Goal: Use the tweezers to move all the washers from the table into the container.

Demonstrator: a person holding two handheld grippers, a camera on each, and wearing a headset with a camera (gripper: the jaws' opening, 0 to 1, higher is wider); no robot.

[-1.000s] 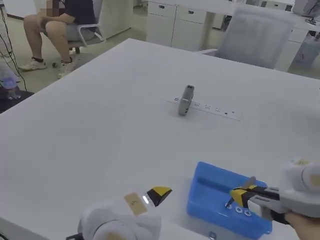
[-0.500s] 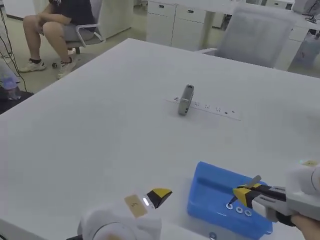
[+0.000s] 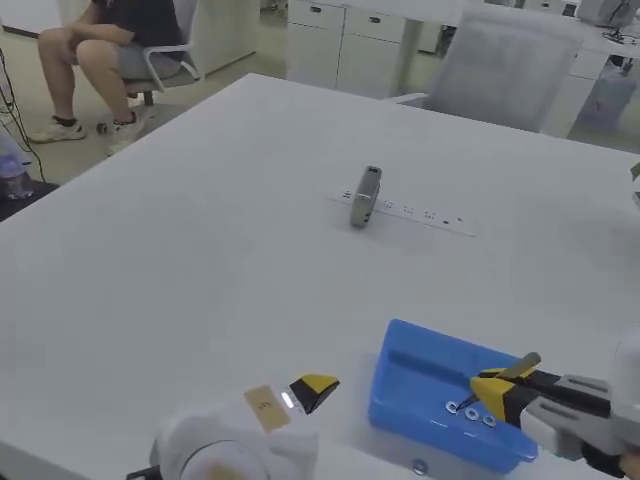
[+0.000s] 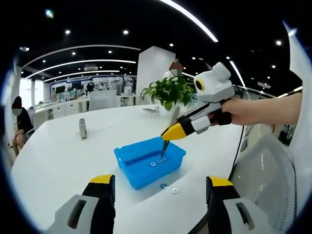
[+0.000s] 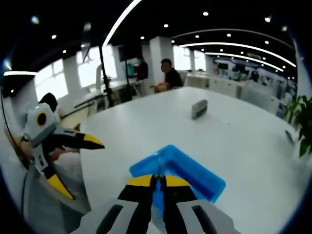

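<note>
My right gripper: clenched on tweezers over blue container.
My left gripper: jaws apart, empty.
Washers: three inside.

The head view was evenly lit but slightly dim, with faint, soft shadows on the white table; both gripper views bowed hard at their edges; ceiling light strips glared; windows washed out white; the right gripper looked soft close up.

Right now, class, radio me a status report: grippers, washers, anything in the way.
Left gripper open. Right gripper shut on tweezers, tips inside blue container. Three washers in it, two loose washers on table. Nothing blocking.
</note>
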